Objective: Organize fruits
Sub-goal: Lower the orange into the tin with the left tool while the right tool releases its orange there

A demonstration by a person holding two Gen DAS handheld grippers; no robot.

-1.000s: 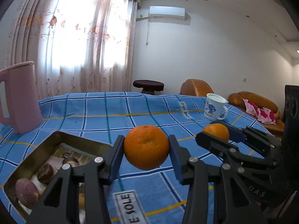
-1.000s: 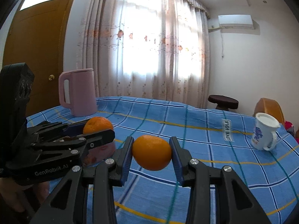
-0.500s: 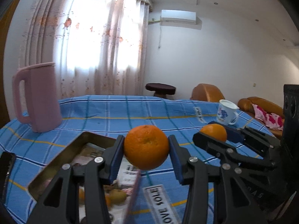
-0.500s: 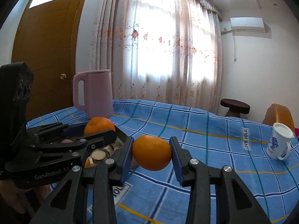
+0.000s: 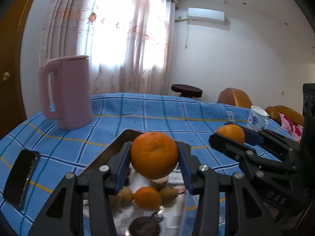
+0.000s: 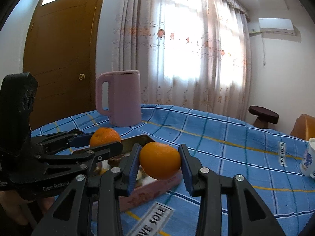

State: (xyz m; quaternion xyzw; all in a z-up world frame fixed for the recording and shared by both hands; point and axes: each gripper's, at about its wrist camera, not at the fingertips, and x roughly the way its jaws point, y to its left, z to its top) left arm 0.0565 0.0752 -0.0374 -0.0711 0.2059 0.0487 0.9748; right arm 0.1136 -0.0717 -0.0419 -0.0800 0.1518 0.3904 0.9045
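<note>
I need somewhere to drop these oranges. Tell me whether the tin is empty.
Not empty. The tin already holds an orange and brownish fruits.

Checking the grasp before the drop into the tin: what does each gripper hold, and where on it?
Each holds an orange by its opposite sides between its fingers: left gripper its orange, right gripper its orange.

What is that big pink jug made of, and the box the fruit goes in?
The pink jug looks like matte plastic: one even colour, soft dull sheen, moulded handle. It could be coated metal; the look leaves that open. The box looks like thin metal, a tin: its inner wall is brassy and shiny with a sharp folded corner, and its outer side seems painted pink.
</note>
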